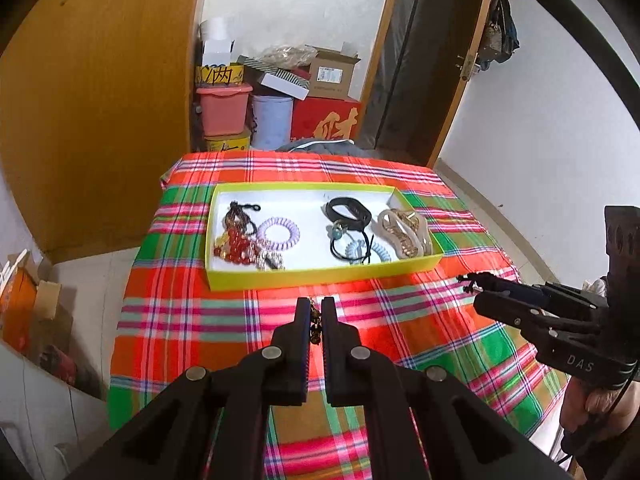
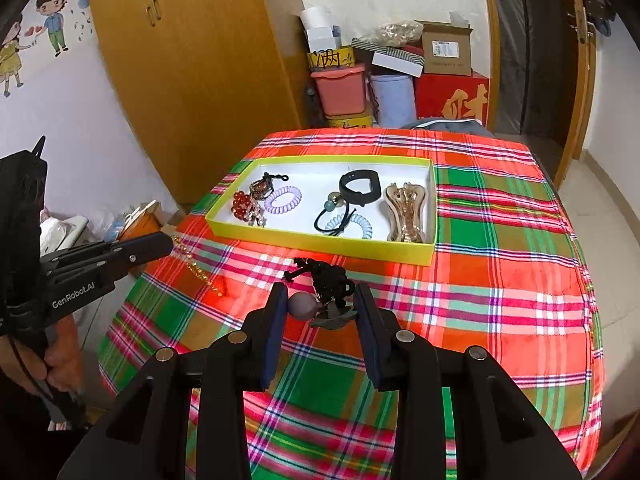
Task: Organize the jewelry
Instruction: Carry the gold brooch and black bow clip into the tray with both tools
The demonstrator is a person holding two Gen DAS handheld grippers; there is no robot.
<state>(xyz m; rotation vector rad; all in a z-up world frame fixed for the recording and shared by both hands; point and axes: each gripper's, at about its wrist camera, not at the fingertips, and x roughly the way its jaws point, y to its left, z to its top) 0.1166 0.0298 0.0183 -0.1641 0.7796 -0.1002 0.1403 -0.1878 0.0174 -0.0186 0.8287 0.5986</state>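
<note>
Left tongs (image 1: 317, 312) pinched tight on gold bead chain (image 2: 198, 270); right tongs (image 2: 322, 304) part-open, gripping black beaded tassel piece (image 2: 326, 280). Yellow tray (image 2: 320, 242) straight ahead of both, long axis crosswise, right tongs nearer.

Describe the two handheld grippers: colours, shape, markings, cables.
Both are matte black, with angular linkage arms joined by round silver pins and long fingers lined with dark blue pads. The left gripper carries white "GenRobot.AI" lettering on its side; the right gripper shows "DAS". A thin black cable runs by each handle, at the person's hand.
</note>
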